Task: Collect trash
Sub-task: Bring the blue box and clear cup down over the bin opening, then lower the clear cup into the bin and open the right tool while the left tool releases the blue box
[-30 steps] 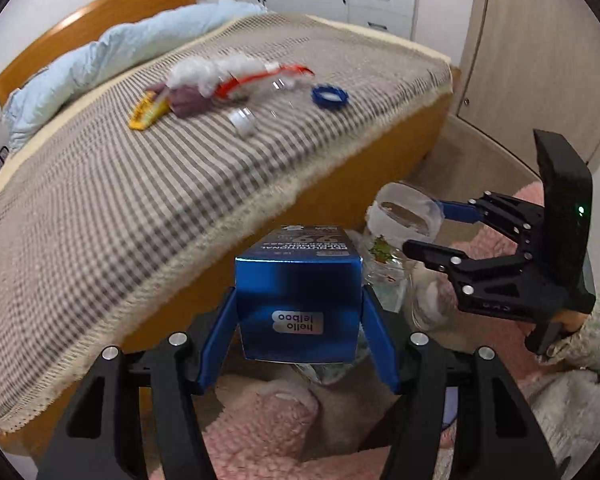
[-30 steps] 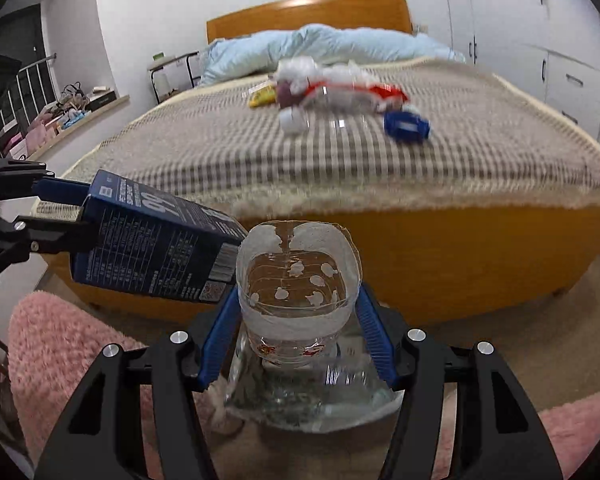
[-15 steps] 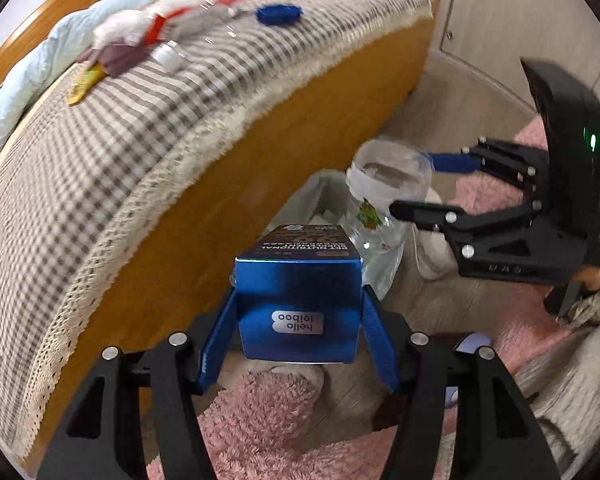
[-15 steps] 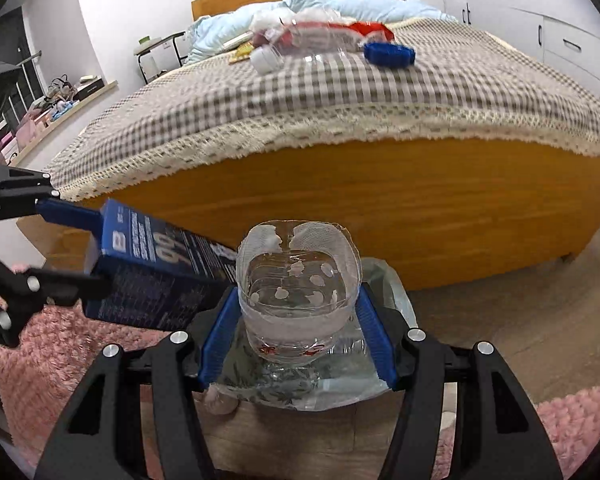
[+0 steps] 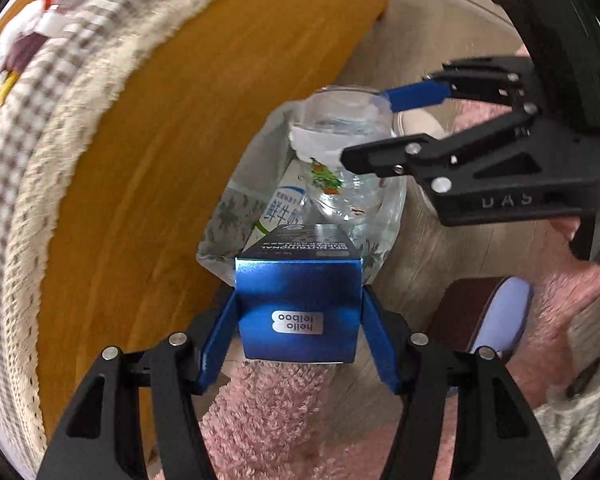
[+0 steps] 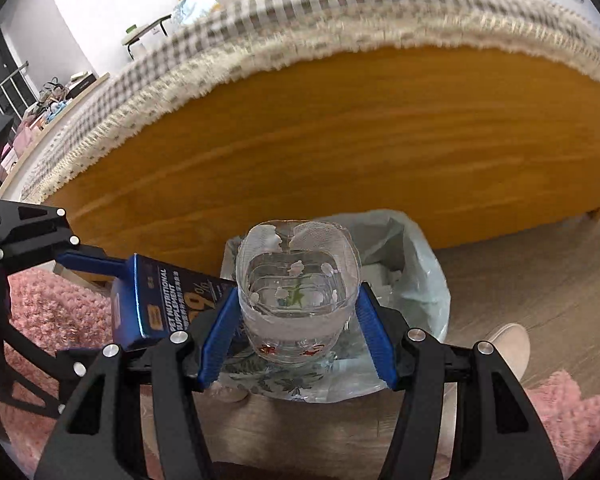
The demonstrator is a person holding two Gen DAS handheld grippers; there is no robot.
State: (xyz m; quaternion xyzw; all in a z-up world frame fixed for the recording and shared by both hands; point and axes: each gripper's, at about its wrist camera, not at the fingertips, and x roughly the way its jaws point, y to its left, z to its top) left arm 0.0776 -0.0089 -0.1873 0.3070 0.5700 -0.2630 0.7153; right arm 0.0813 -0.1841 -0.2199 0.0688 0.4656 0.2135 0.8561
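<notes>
Both grippers have dropped from bed height to the clear-lined trash bin (image 6: 412,280) at centre frame, left gripper (image 5: 298,312) clamping the blue cardboard box (image 5: 298,304), right gripper (image 6: 296,320) clamping the crushed clear plastic bottle (image 6: 296,280); centre each over the opening before releasing.

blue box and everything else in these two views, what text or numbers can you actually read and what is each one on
"hello leiboo" (seen upside down): silver sticker on the end of the blue box held in the left gripper.
"PET NUTRITIONAL SUPPLEMENT" and a large "99": side of the same box in the right wrist view.
"DAS": body of the right gripper.
Chinese characters on a white carton in the trash bag: too blurred.
Clear plastic container: pictures only.
</notes>
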